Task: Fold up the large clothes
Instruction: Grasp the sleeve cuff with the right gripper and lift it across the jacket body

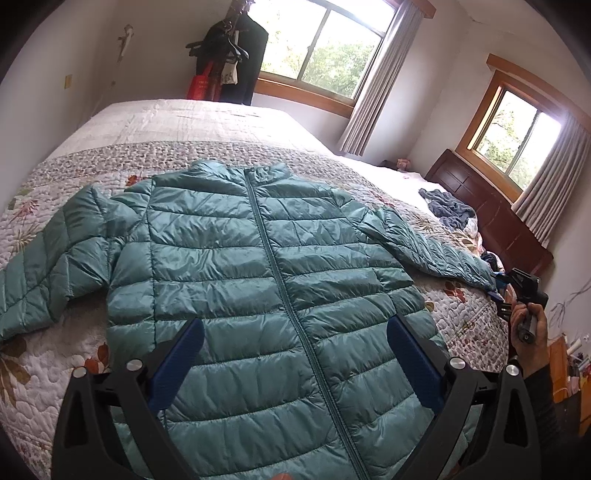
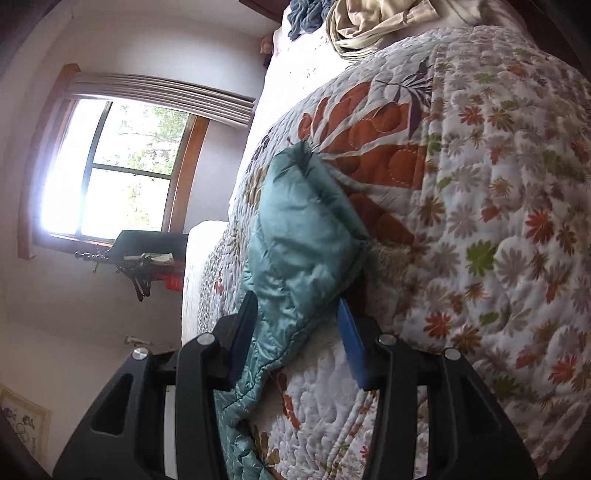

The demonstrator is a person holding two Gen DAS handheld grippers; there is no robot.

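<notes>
A teal quilted puffer jacket lies flat on the bed, front up and zipped, both sleeves spread out sideways. My left gripper hovers open over the jacket's lower front, its blue pads either side of the zip. A hand holds my right gripper at the cuff of the right sleeve. In the right wrist view that sleeve runs between the fingers of the right gripper, which stands open around it; the fabric rests against the left finger.
A floral quilt covers the bed. A crumpled blue cloth and a beige garment lie near the dark wooden headboard. A coat stand with dark clothes stands at the far side, by a window.
</notes>
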